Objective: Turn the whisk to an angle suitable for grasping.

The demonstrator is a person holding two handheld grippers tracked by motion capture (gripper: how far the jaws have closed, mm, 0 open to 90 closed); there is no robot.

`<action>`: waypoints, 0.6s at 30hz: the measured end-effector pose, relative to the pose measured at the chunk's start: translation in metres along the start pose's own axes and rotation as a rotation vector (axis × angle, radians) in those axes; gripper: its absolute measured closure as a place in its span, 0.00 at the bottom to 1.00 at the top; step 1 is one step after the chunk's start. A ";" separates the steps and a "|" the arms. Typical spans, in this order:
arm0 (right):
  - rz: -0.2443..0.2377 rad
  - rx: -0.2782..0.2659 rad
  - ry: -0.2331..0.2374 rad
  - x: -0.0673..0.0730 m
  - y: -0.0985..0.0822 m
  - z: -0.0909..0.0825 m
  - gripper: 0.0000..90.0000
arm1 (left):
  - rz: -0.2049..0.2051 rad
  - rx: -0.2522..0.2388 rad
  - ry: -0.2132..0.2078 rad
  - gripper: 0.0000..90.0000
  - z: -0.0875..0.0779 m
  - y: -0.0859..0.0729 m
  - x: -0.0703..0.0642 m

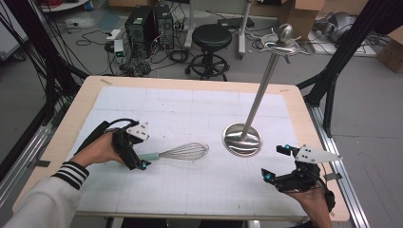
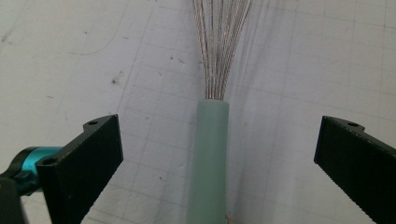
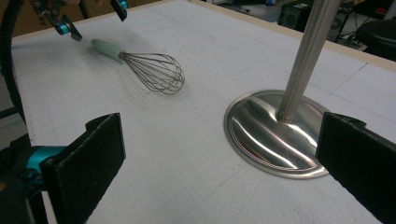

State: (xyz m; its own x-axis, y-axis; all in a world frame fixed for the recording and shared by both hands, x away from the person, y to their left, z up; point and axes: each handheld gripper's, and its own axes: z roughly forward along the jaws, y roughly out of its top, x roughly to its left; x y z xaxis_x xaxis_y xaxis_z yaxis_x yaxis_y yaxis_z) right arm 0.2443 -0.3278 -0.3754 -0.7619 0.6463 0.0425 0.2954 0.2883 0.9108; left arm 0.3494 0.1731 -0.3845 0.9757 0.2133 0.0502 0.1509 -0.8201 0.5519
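Black ribbed jaws of the left hand-held gripper (image 2: 212,163) stand wide apart in the left gripper view, one on each side of the whisk (image 2: 213,140), whose pale green handle runs straight up the gap without touching either jaw. From the high view the whisk lies flat on the white gridded surface (image 1: 190,109), left of centre and nearer the left edge than the right, handle toward the left hand-held gripper and wire head pointing at the metal stand (image 1: 243,137).

Handling, as a judgement: the whisk looks light, so little force should lift it. The handle seems smooth and round, possibly a soft coating; it could roll or slip if caught off-centre. The wires are thin and springy and would flex or splay under the jaws, so they make a poor hold. The best place is the middle of the handle, squarely across it, short of the point where the wires enter.

The right hand-held gripper (image 1: 277,164) waits near the right front corner of the surface, its jaws also apart and holding nothing, just beside the stand's polished round base.
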 end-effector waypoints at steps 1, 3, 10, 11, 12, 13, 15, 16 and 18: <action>0.001 -0.001 -0.001 0.000 0.000 0.000 0.01 | -0.006 0.012 -0.003 0.02 0.002 0.000 0.001; 0.003 -0.002 -0.001 0.000 0.000 0.000 0.01 | -0.010 0.025 -0.007 0.02 0.006 0.000 0.002; 0.003 -0.003 0.000 0.000 0.000 0.000 0.01 | -0.021 0.083 -0.027 0.10 0.016 -0.001 0.005; 0.004 -0.002 -0.001 0.000 0.000 0.000 0.01 | -0.016 0.100 -0.029 0.10 0.019 -0.001 0.006; 0.005 -0.002 -0.002 0.000 0.000 0.000 0.01 | -0.016 0.100 -0.029 0.11 0.019 -0.001 0.006; 0.005 -0.003 -0.001 0.000 -0.001 0.001 0.01 | -0.016 0.108 -0.030 0.12 0.020 0.000 0.006; 0.007 0.000 0.002 0.000 -0.001 0.001 0.01 | -0.013 0.121 -0.031 0.14 0.021 0.001 0.006; 0.007 0.000 0.002 0.000 -0.001 0.001 0.01 | -0.011 0.139 -0.036 0.17 0.022 0.003 0.006; 0.003 0.000 0.004 0.000 -0.001 0.001 0.01 | 0.005 0.171 -0.044 0.19 0.026 0.010 0.006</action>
State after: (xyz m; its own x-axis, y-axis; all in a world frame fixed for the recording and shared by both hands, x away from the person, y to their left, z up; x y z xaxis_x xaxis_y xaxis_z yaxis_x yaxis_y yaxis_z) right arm 0.2450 -0.3272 -0.3765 -0.7634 0.6443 0.0468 0.2974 0.2862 0.9109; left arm 0.3610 0.1526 -0.3999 0.9819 0.1889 0.0141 0.1674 -0.9002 0.4019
